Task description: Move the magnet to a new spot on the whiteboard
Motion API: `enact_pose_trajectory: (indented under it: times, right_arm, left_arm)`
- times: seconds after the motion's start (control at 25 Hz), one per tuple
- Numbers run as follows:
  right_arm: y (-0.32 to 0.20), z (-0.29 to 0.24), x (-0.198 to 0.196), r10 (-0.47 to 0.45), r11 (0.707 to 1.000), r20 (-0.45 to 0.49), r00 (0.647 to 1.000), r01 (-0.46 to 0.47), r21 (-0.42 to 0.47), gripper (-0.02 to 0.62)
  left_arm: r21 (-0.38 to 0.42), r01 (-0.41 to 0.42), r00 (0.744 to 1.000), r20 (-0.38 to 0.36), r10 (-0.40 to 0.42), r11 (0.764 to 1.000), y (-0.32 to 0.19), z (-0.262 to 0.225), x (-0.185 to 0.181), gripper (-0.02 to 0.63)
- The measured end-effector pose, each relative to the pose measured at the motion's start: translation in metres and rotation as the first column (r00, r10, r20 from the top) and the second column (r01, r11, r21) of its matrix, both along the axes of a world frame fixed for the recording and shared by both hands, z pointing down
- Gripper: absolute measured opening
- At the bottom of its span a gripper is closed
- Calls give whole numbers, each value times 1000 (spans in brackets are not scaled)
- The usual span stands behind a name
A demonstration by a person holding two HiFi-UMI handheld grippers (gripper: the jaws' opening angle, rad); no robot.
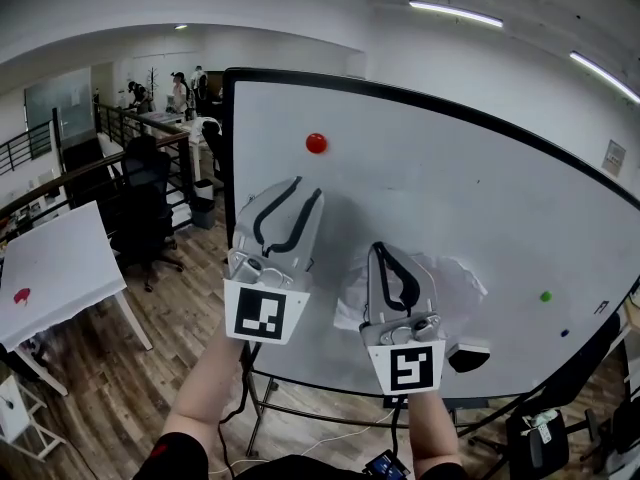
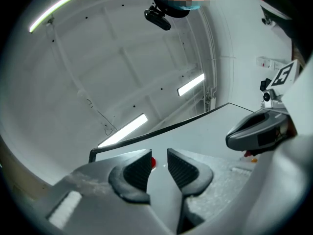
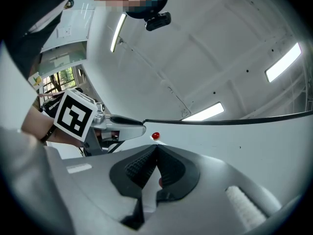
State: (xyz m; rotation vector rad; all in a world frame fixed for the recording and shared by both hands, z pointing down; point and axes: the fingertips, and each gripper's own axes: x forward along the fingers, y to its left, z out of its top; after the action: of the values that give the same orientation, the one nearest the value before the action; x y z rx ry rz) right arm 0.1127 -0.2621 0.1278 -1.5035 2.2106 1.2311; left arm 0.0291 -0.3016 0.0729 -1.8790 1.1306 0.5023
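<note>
A round red magnet (image 1: 316, 143) sticks to the upper left part of the whiteboard (image 1: 470, 208). My left gripper (image 1: 306, 192) is raised just below the magnet, apart from it, jaws open with nothing between them. In the left gripper view the magnet (image 2: 153, 162) shows in the gap beyond the open left gripper (image 2: 159, 156). My right gripper (image 1: 386, 252) is lower and to the right, in front of the board's middle, jaws shut with nothing seen held. In the right gripper view the magnet (image 3: 155, 136) sits above the shut right gripper (image 3: 155, 150).
A small green magnet (image 1: 545, 296) sits at the board's lower right. A crumpled white patch (image 1: 455, 280) lies on the board behind the right gripper. A black eraser-like object (image 1: 468, 356) rests at the board's bottom edge. A white table (image 1: 55, 263) and office chairs (image 1: 145, 198) stand left.
</note>
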Motion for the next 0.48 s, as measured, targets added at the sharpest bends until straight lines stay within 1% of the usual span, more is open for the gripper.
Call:
enact_pose_trajectory:
  times: [0.12, 0.28, 0.4, 0.48]
  right_arm:
    - [-2, -5, 0, 2, 1000, -5, 1000, -2, 6, 2]
    - [-3, -6, 2, 12, 1000, -19, 1000, -12, 12, 2]
    - [-3, -7, 3, 16, 1000, -24, 1000, -15, 23, 2]
    - [-4, -8, 4, 23, 1000, -30, 999, -23, 21, 2]
  left_arm:
    - [21, 3, 1000, 3, -4, 1000, -4, -14, 4, 112]
    - [-37, 7, 1000, 8, -7, 999, -25, -19, 6, 180]
    - [-33, 29, 999, 21, -29, 999, -34, -24, 6, 187]
    - [-27, 39, 999, 17, -38, 999, -38, -28, 6, 187]
